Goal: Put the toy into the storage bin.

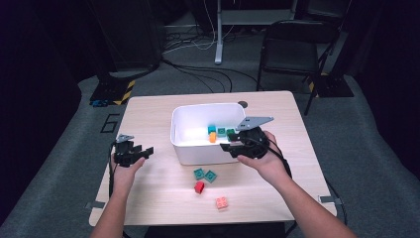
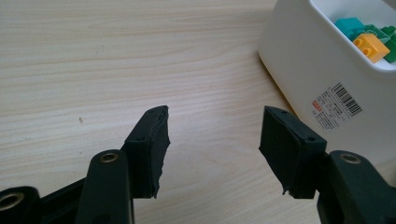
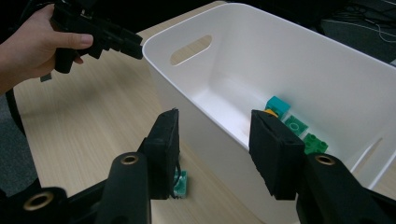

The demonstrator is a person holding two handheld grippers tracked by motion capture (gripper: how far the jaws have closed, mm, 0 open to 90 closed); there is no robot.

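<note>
A: What is risked here?

B: The bin [image 1: 184,148] is straddled by the right gripper [image 3: 212,140]: one jaw is seen inside the near wall, one outside, half apart, with nothing pinched. If the gripper is swung down toward the table [image 1: 148,114], the wall could be struck and the bin shoved or tipped, with the bricks inside spilled.

A: And the left gripper [image 2: 212,144]?

B: It is held wide and empty above bare table beside the bin. Little harm is expected there, unless the bin is pushed into it.

A: Where are the loose bricks?

B: In the high view, two teal bricks [image 1: 205,175], a red brick [image 1: 199,187] and a pink brick [image 1: 222,202] are seen on the table in front of the bin.

A: What is added by the gripper views?

B: A teal brick edge beside the jaw is given by the right gripper view; the bin's label [image 2: 337,105] by the left.
</note>
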